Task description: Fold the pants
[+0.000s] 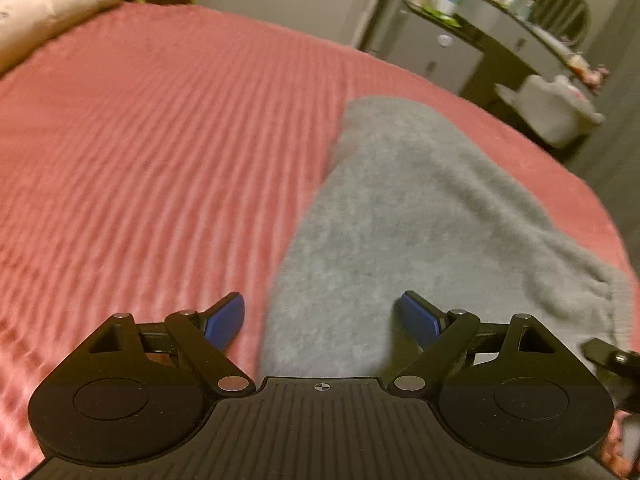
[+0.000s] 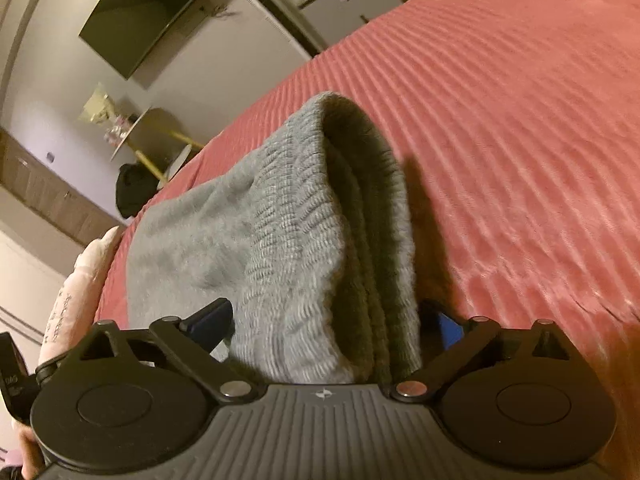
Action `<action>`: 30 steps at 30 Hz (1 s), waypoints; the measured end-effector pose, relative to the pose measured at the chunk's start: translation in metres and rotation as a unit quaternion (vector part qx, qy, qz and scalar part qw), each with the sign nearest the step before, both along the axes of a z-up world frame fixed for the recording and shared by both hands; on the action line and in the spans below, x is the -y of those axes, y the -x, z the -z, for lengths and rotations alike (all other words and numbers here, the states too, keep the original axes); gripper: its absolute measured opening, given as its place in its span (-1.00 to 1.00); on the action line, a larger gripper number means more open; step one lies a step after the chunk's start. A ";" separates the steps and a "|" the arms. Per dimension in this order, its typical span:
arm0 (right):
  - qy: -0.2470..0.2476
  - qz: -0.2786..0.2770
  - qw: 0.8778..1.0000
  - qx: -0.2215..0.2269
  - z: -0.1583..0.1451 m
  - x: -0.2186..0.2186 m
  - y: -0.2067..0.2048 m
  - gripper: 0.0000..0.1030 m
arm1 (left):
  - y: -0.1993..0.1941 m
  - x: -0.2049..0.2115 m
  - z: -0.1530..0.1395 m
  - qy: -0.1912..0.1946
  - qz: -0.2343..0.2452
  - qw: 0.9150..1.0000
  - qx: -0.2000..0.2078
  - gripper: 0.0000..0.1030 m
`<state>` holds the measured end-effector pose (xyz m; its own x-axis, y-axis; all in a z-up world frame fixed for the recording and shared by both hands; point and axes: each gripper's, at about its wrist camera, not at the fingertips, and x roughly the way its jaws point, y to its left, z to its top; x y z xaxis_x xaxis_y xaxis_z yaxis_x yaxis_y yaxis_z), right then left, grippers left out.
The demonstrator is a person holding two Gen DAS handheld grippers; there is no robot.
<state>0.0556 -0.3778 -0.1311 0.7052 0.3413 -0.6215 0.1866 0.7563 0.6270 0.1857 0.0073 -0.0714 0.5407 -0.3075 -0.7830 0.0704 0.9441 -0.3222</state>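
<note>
Although the grey pants (image 1: 404,216) already lay doubled lengthwise into one long strip on the pink ribbed bedspread (image 1: 160,140), the folding looked only partly done, since the strip had yet to be folded across its length. The ribbed waistband (image 2: 304,240) stood bunched up between the spread fingers of the right gripper (image 2: 332,320), which straddled the cloth without clearly pinching it. The left gripper (image 1: 320,316) hovered over the nearer end of the strip with its blue-padded fingers (image 1: 226,322) wide apart and holding nothing. The pants sat toward one side of the bed, with much bare bedspread beside them. Beyond the bed stood a white pillow (image 1: 52,4), a grey cabinet (image 1: 440,52) and a wall-mounted screen (image 2: 140,12).
</note>
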 end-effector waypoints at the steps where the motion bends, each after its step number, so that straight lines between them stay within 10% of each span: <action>1: -0.009 -0.003 1.000 0.001 0.001 0.002 -0.003 0.93 | -0.003 -0.001 0.000 0.009 0.013 1.000 -0.001 0.74; 5: -0.059 -0.001 0.998 0.017 0.006 0.012 -0.002 0.93 | -0.015 0.004 0.003 0.017 0.065 0.998 -0.007 0.76; 11: -0.079 -0.016 0.996 0.025 0.014 0.029 -0.008 0.35 | -0.036 0.009 0.008 0.025 0.078 0.997 -0.014 0.80; 26: -0.187 -0.022 0.982 0.031 0.031 0.050 -0.026 0.89 | -0.049 0.028 0.012 0.001 0.146 0.989 0.013 0.65; 30: -0.148 -0.029 0.988 0.034 0.028 0.037 -0.031 0.88 | -0.051 0.030 0.013 -0.004 0.148 0.989 0.007 0.79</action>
<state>0.0868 -0.4146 -0.1590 0.7157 0.5416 -0.4410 0.0985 0.5469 0.8314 0.2372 -0.0226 -0.0846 0.4391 -0.4480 -0.7788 0.3479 0.8840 -0.3123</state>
